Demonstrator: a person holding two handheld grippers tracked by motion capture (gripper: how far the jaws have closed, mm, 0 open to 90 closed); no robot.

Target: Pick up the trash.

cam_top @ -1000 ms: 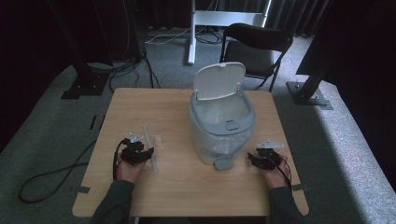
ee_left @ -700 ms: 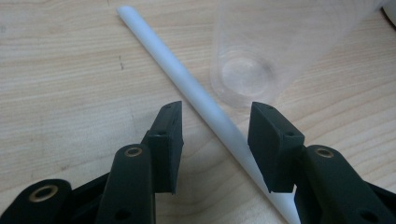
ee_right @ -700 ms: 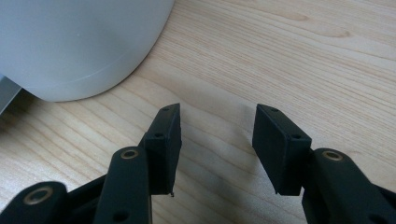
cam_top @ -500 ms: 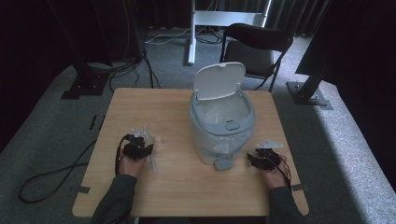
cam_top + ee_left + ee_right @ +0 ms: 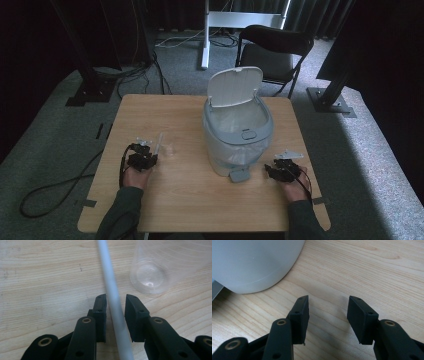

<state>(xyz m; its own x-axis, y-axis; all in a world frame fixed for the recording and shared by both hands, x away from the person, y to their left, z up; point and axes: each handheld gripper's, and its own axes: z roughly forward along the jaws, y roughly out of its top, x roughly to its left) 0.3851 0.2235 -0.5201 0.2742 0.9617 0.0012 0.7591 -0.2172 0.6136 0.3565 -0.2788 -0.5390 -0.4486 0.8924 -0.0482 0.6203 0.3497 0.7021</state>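
Left tool [image 5: 150, 156] shifted forward, wooden table [image 5: 190, 200]

**Bin blocks the middle; open wood at the near edge and left of centre**

The pedal bin [image 5: 237, 131] stands at the table's [image 5: 200, 200] centre-right, its raised lid [image 5: 234, 86] leaning toward 12 o'clock and its pedal [image 5: 239, 174] jutting toward 6 o'clock. The right gripper [image 5: 280, 169] sits just beside the bin at its 4 o'clock; its jaws stand apart over bare wood, with the bin wall [image 5: 254, 262] at their 10 o'clock. The left gripper [image 5: 141, 159] has a white straw [image 5: 113, 300] running between its jaws toward 12 o'clock and a clear cup [image 5: 160, 267] at 1 o'clock. Bare tabletop lies between cup and bin, and along the 6 o'clock edge.
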